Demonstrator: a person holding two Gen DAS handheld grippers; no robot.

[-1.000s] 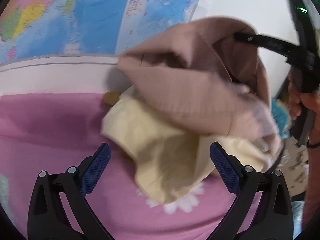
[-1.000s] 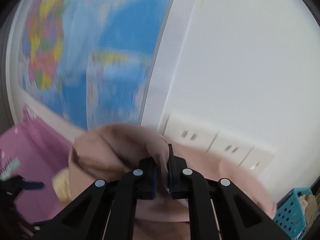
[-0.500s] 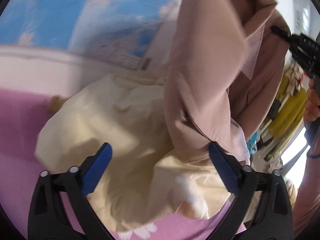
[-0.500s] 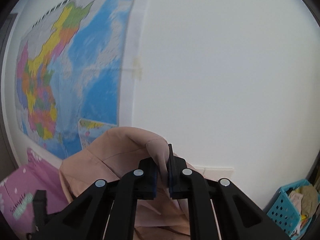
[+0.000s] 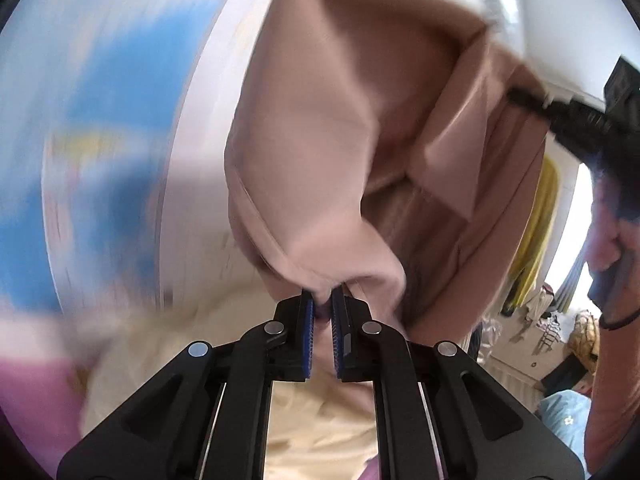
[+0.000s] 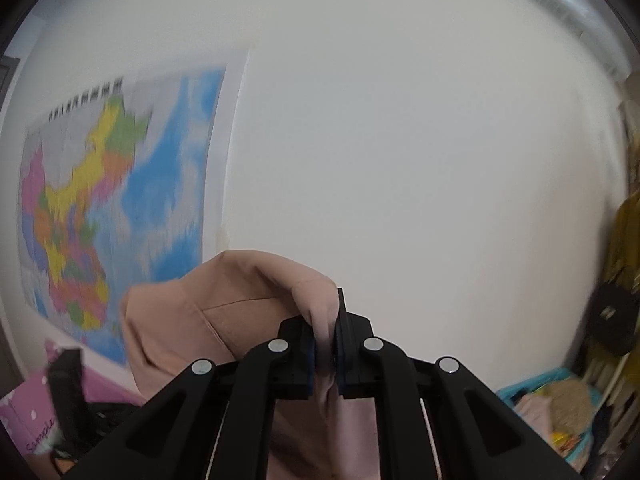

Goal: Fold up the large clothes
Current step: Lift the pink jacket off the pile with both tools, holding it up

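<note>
Cream garment (image 5: 320, 420) under pink garment (image 5: 340, 140): left view only.

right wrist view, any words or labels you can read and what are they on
"Sample": cursive purple word on the pink sheet at lower left; its ending may be cut off by the frame edge.
Heading along the top of the wall map: a row of dark characters, too blurred to read.
Nothing legible on the pink garment or the tongs.
</note>
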